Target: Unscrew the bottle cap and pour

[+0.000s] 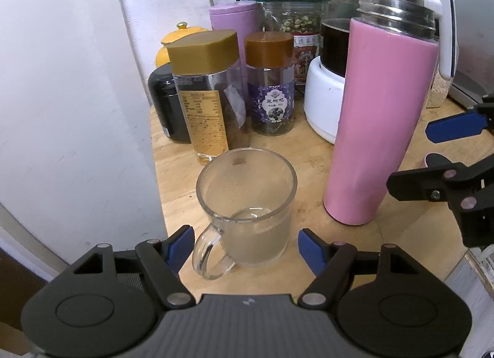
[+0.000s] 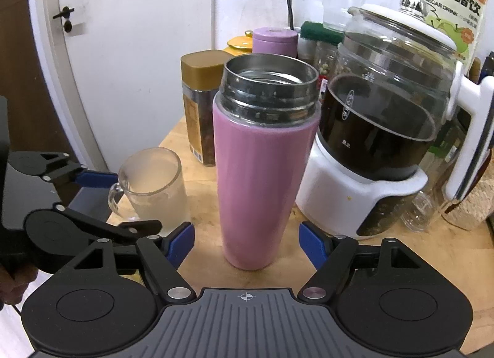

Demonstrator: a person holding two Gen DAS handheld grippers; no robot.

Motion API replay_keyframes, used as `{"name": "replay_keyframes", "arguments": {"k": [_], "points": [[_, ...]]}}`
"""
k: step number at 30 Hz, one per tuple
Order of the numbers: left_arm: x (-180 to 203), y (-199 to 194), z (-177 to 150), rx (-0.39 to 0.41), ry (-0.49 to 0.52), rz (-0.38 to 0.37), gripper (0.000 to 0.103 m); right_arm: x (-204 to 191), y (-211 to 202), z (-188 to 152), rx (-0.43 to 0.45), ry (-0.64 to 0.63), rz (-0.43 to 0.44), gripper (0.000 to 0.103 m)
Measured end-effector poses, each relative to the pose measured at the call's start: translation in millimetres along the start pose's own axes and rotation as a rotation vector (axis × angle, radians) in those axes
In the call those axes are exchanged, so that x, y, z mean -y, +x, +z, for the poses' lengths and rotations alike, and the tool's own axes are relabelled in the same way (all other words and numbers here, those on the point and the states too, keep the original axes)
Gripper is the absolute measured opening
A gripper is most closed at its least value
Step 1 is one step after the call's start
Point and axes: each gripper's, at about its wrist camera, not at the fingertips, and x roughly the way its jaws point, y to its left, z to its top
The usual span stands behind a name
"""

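Blue-padded fingers (image 1: 180,248) of the left gripper (image 1: 245,250) are being held apart, clear of the glass mug (image 1: 247,203) standing between them on the wooden tabletop (image 1: 308,154); nothing is being gripped. Likewise, the right gripper (image 2: 246,245) is being held open on either side of the pink thermos bottle (image 2: 259,179), its pads not touching it. That bottle is standing upright just beside the mug, uncapped, its steel mouth exposed. Behind it, a glass kettle (image 2: 383,129) and tea jars (image 1: 234,86) are being crowded against the wall.
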Motion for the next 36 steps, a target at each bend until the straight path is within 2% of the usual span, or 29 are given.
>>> {"name": "replay_keyframes", "arguments": {"k": [15, 27, 36], "points": [[20.1, -41.3, 8.5, -0.018, -0.039, 0.016, 0.078, 13.1, -35.1, -6.8, 0.008, 0.025, 0.037, 0.077], [28.9, -99.7, 16.9, -0.037, -0.079, 0.055, 0.080, 27.9, -74.8, -10.0, 0.022, 0.093, 0.107, 0.077], [29.1, -139.0, 13.4, -0.032, -0.122, 0.041, 0.081, 19.7, -113.4, -19.0, 0.032, 0.087, 0.124, 0.077]]}}
